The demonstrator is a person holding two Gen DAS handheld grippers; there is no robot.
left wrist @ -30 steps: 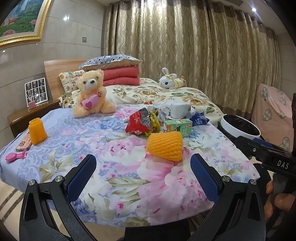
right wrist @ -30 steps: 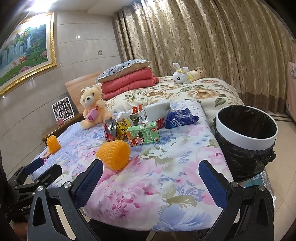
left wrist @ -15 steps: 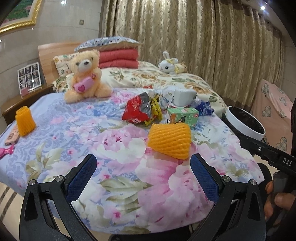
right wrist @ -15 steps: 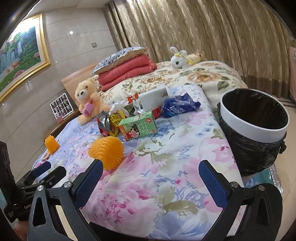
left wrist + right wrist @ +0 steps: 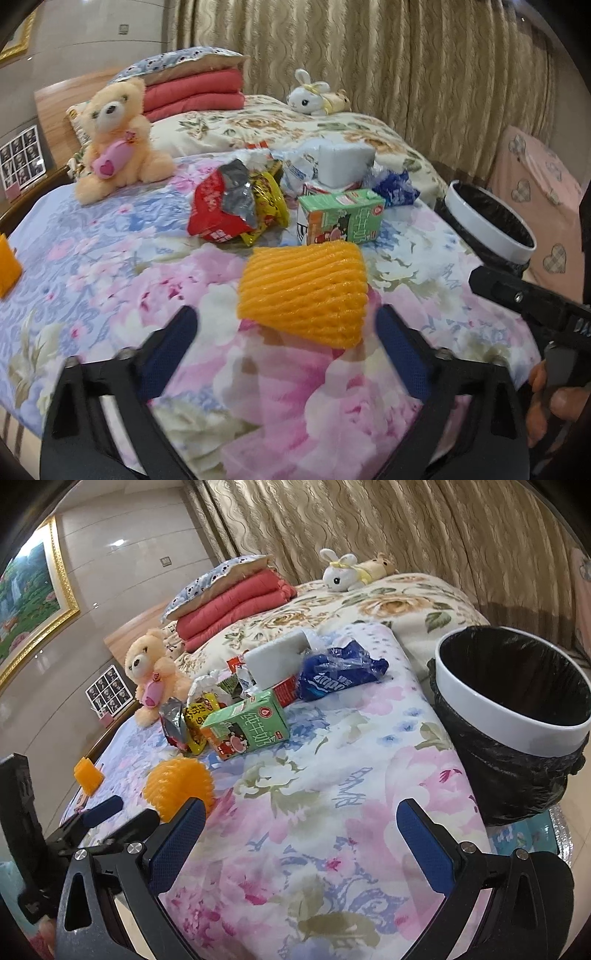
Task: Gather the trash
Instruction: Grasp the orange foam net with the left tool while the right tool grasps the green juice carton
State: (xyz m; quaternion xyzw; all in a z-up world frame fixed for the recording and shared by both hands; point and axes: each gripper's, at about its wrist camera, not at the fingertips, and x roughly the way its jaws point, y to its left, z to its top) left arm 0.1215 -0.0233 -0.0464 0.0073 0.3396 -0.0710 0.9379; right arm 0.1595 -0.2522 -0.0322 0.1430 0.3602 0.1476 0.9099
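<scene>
An orange foam fruit net (image 5: 303,291) lies on the floral bedsheet (image 5: 110,280), just ahead of my left gripper (image 5: 284,315). The jaws are closing, their pads still apart from the net. Behind it sits a trash pile: a green milk carton (image 5: 340,218), a red snack bag (image 5: 218,210), a yellow wrapper (image 5: 269,206), a blue wrapper (image 5: 393,186) and a white box (image 5: 343,162). My right gripper (image 5: 301,808) hangs open over bare sheet, with the net (image 5: 177,786) to its left and the carton (image 5: 247,727) further ahead.
A white bin (image 5: 480,716) with a black liner stands at the bed's right edge. A teddy bear (image 5: 114,136), a plush rabbit (image 5: 310,92), folded red blankets (image 5: 195,92) and a second orange net (image 5: 88,775) are on the bed. Curtains hang behind.
Both grippers have moved forward and down toward the bed. The left gripper's jaws have narrowed and the orange net now lies just ahead of its fingertips.
</scene>
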